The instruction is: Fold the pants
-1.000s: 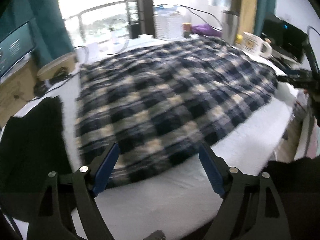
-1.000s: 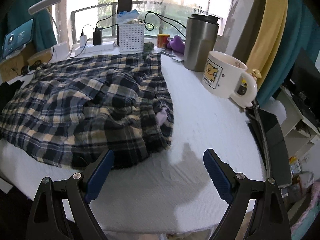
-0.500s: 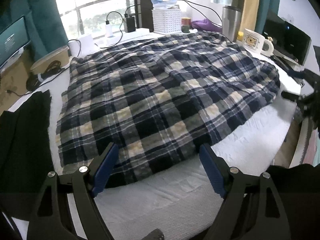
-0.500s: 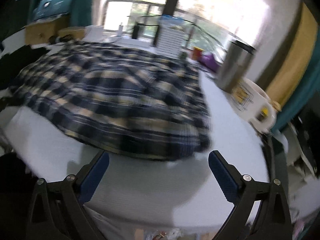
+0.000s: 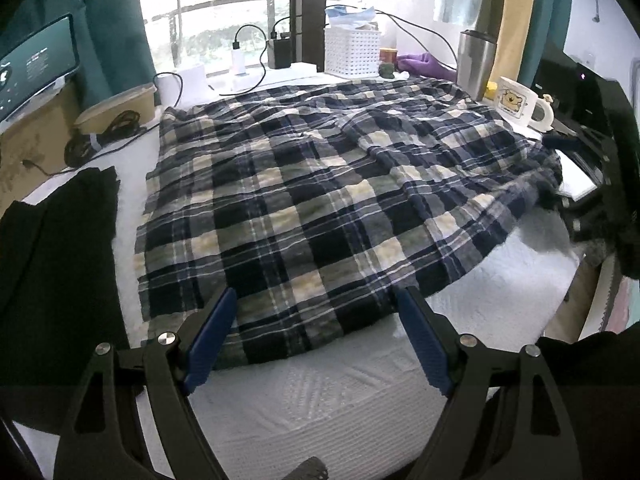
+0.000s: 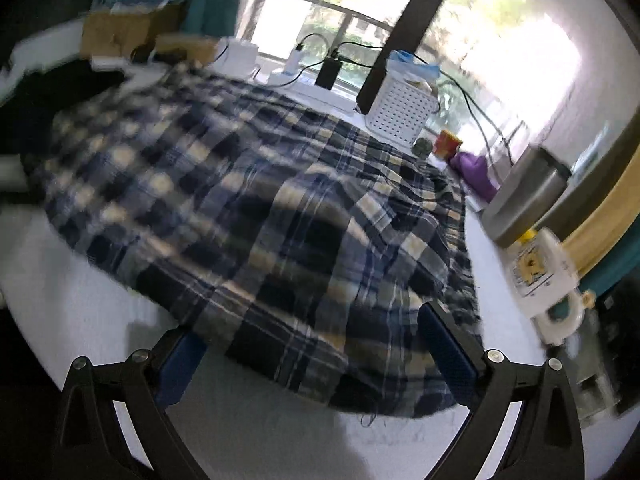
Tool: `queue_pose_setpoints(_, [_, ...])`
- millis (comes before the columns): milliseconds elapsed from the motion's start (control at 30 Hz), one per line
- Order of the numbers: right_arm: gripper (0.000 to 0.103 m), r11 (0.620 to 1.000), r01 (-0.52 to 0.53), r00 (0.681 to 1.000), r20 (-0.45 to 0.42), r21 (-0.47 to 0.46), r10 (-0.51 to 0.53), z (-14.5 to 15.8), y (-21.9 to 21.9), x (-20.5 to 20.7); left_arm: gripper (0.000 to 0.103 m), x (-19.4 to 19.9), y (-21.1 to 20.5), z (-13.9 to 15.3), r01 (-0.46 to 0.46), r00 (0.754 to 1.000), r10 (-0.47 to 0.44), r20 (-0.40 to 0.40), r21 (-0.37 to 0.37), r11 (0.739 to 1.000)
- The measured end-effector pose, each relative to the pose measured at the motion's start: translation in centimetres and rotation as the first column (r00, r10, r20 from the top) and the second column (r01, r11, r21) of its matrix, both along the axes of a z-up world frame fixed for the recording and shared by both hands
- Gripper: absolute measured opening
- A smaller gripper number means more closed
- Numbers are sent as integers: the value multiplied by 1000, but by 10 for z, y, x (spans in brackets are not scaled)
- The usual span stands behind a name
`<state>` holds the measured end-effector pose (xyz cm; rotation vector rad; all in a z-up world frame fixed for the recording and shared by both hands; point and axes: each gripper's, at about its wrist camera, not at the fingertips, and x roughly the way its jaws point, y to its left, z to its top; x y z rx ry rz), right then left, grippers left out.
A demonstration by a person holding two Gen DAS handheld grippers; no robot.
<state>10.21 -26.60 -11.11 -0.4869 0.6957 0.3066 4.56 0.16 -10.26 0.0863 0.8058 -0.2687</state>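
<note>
While the right gripper [image 6: 316, 344] swings over the near hem, its jaws have just been widening.
Both grippers gape empty; plaid pants [image 5: 320, 200] lie spread on the white table [image 5: 320, 392], left gripper [image 5: 316, 336] at their six-o'clock edge, ready to pinch.

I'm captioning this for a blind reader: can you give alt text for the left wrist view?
Plaid pants lie spread over a white-covered table, with the open left tool just above their near edge. A black cloth lies at left; a mug and white basket stand behind.
</note>
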Motion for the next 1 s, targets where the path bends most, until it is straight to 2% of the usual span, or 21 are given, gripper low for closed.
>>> queue_pose_setpoints(133, [101,989,44,997,-74,139,-34,9,-14,26,83,-4,-9,1,30,999,-30,30,20,999])
queue_pose_setpoints(233, [101,980,72,993,-106,187,-53,12,-17,41,83,-7,-16,3,54,997,-56,54,44,998])
queue_pose_setpoints(300, [101,975,79,991,-120,208,-55,13,-18,47,87,-10,-19,4,62,995,-67,73,71,996])
queue_pose_setpoints(433, [101,971,84,991,-125,226,-57,16,-18,52,88,-6,-22,2,23,992,-44,121,166,986])
queue_pose_setpoints(533, [101,969,87,990,-128,233,-58,16,-22,52,88,8,-12,-2,-24,995,9,98,151,988])
queue_pose_setpoints(633, [101,967,90,990,-125,238,-62,16,-27,50,87,15,-2,1,-29,997,23,78,82,996])
queue_pose_setpoints(667, [101,966,92,991,-122,242,-64,17,-29,49,73,13,1,4,-27,995,19,98,72,997])
queue_pose_setpoints(700, [101,965,93,991,-117,246,-66,18,-31,48,41,14,3,6,-34,993,25,111,78,996])
queue_pose_setpoints(767, [101,962,99,991,-108,256,-73,20,-35,46,9,21,11,5,-67,996,61,71,76,995])
queue_pose_setpoints(833, [101,956,106,991,-104,272,-80,20,-40,43,6,21,19,11,-83,994,80,74,42,996])
queue_pose_setpoints(900, [101,954,100,992,-101,284,-74,18,-44,38,3,17,20,24,-81,991,77,109,39,996])
queue_pose_setpoints(1000, [101,965,89,995,-72,246,-73,12,-44,27,2,15,17,43,-84,984,79,160,27,996])
